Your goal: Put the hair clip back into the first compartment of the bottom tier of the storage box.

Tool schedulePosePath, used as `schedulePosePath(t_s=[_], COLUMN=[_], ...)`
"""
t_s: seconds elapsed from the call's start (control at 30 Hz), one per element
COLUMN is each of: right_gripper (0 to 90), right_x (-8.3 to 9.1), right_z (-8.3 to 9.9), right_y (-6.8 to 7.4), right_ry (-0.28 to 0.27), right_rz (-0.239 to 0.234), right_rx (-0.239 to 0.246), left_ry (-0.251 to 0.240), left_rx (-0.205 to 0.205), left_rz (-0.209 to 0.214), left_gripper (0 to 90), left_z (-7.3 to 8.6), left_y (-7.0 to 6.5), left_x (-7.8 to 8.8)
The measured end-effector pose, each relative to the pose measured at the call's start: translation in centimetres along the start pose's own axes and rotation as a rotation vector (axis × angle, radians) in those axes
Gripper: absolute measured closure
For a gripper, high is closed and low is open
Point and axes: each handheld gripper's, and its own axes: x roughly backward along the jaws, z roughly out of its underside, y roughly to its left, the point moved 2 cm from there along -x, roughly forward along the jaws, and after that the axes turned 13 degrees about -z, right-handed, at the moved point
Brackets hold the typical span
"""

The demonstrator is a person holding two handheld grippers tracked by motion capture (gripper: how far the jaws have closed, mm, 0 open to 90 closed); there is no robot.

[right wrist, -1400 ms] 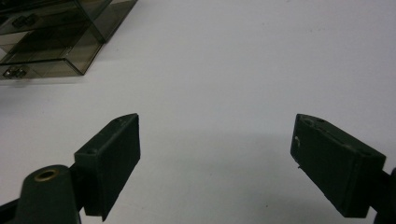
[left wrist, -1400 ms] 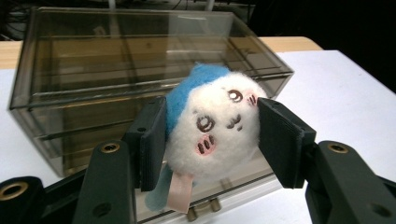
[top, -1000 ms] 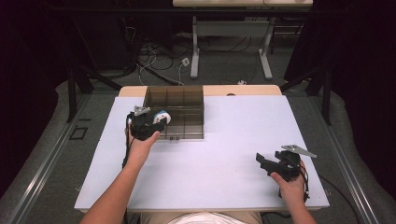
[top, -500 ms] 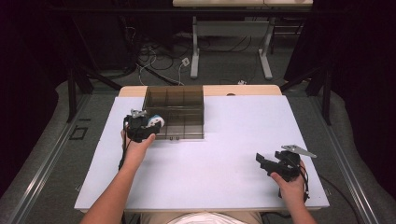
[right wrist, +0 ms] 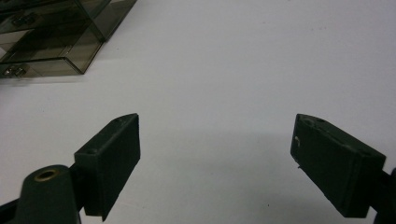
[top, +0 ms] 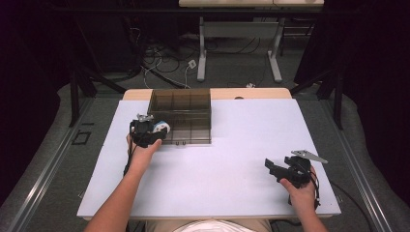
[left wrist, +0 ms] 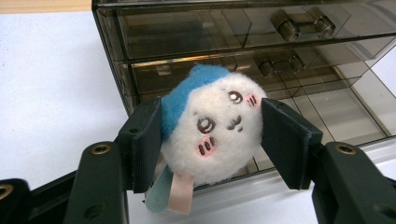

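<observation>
You have the small round plush toy with the white face, pink cheeks and blue hood pinched between the jaws of your left gripper, one pad on each side of its head, with a pale pink tab and a light blue bit hanging loose below. It hangs just in front of the left front corner of the smoky translucent plastic drawer cabinet, which stands at the far edge of the white surface, left of centre. In the high view the left gripper sits right against that corner of the cabinet.

The grip looks shallow to me: the pads press soft fluff, so a quick turn of the wrist could let the toy roll out and drop onto the surface. You are also close to the cabinet frame; nudging forward could knock the light cabinet back toward the far edge, or catch the dangling tab on a drawer lip. The drawer fronts with their small barrel handles appear closed, so pushing the toy at them would only squash it.

Your right gripper rests near the right front corner of the surface, jaws wide apart and empty, well away from the cabinet
</observation>
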Motion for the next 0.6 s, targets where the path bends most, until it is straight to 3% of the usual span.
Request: schedulePosePath(t_s=[0.13, 0.33, 0.47, 0.6], right_gripper=[15.5, 15.5, 15.5, 15.5], right_x=[0.0, 0.0, 0.0, 0.0], right_z=[0.0, 0.0, 0.0, 0.0], right_y=[0.0, 0.0, 0.0, -0.1], right_ry=[0.0, 0.0, -0.001, -0.001], right_rz=[-0.001, 0.0, 0.0, 0.0], right_rx=[0.0, 0.0, 0.001, 0.005], left_ry=[-0.003, 0.0, -0.006, -0.021], left_rx=[0.006, 0.034, 0.065, 0.063], left_rz=[-0.01, -0.013, 0.012, 0.043], left_gripper=[36.3, 20.3, 14.3, 6.7], left_z=[0.0, -0.1, -0.1, -0.2], left_y=[0.0, 0.2, 0.3, 0.1], left_x=[0.0, 0.4, 0.8, 1.6])
